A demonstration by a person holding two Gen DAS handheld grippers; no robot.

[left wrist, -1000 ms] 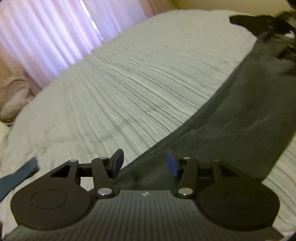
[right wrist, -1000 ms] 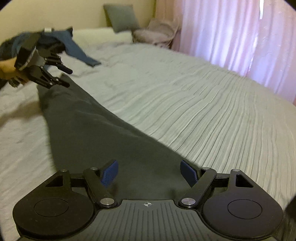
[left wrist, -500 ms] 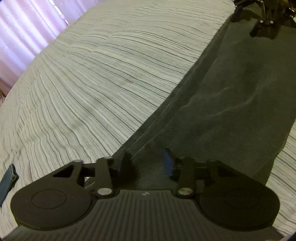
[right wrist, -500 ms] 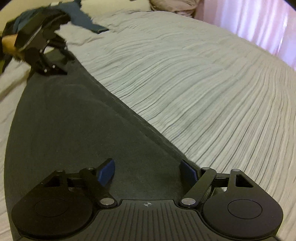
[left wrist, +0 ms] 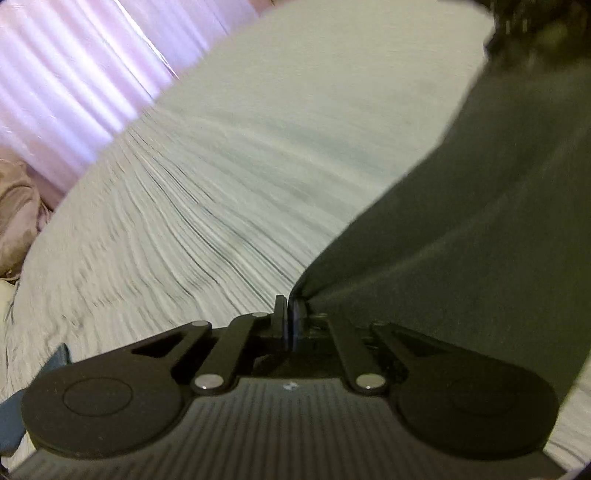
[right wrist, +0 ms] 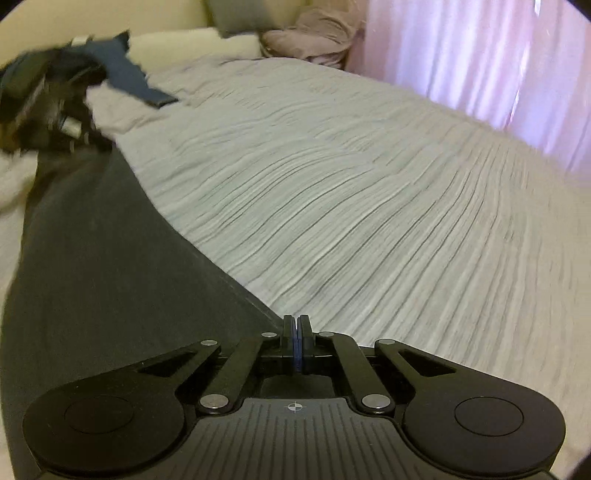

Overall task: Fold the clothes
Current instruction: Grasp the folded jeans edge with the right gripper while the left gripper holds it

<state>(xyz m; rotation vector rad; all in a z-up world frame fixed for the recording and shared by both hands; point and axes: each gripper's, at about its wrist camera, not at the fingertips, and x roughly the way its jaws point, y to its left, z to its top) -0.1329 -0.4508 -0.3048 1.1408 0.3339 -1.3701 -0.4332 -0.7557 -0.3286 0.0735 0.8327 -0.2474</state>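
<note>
In the left wrist view, the left gripper (left wrist: 289, 317) is seen with its jaws brought together on the corner of a dark garment (left wrist: 472, 236). The cloth is pinched between the pads and is drawn taut from that corner, spreading away to the upper right over the bed (left wrist: 229, 177). The bedcover is pale grey with fine dark ribbing. Pink curtains (left wrist: 74, 74) are seen at the upper left, and a beige bundle (left wrist: 14, 221) lies at the left edge. A scrap of blue cloth (left wrist: 11, 421) shows at the lower left. The far end of the garment is blurred.

In the right wrist view, the right gripper (right wrist: 296, 332) is seen closed, its blue pads (right wrist: 295, 347) pressed together at the near edge of the garment (right wrist: 103, 266). Whether cloth is caught between them cannot be told for certain, though the edge runs right up to the tips. The garment stretches away to the upper left along the bed (right wrist: 369, 206). At its far end the left gripper (right wrist: 74, 129) is seen, blurred, beside a heap of blue clothes (right wrist: 122, 70). Pillows (right wrist: 236, 14) lie at the head of the bed, and curtains (right wrist: 480, 55) hang at the right.
</note>
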